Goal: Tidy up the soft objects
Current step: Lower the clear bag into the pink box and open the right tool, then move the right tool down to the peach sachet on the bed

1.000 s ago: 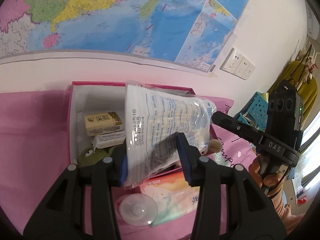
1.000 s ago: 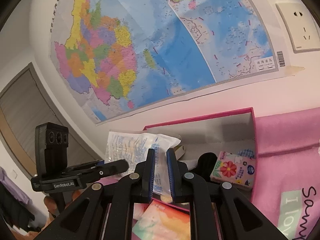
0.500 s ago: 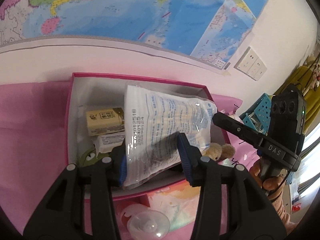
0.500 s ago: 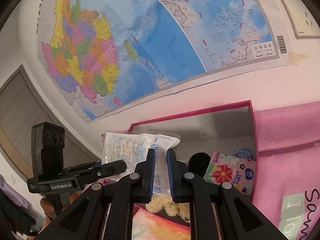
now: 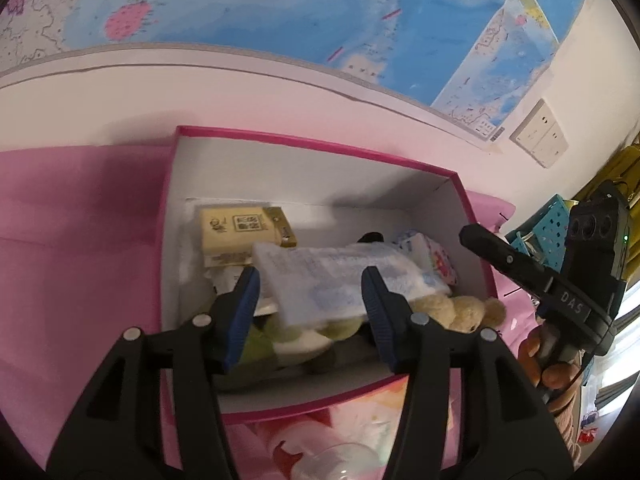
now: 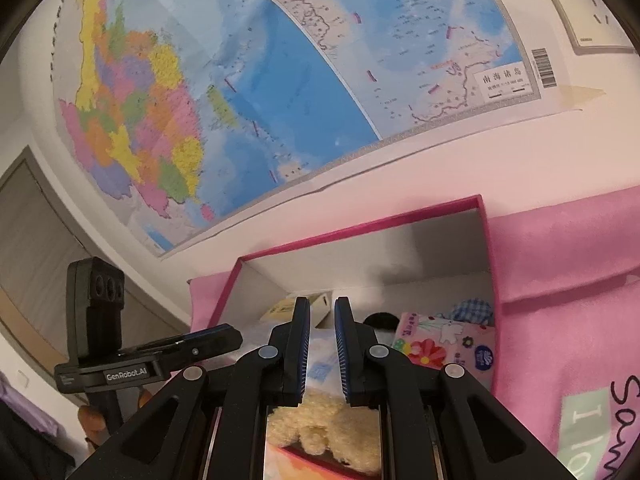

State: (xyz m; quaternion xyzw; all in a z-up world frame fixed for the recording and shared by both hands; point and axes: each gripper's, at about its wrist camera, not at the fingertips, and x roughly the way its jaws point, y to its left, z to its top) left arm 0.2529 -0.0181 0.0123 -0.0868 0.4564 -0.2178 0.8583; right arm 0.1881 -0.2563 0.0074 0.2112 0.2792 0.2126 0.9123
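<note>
We see left gripper (image 5: 312, 308) jaws opening, white wipes pack (image 5: 340, 280) between them, pads clear, pack lying on plush toys (image 5: 460, 310) inside pink box (image 5: 312, 142). Right gripper (image 6: 322, 350) nearly closed, gripping nothing.

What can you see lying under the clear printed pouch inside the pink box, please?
Under the pouch in the box lie a green plush and a beige plush, with part of a yellow pack behind. The box floor beneath is covered.
</note>
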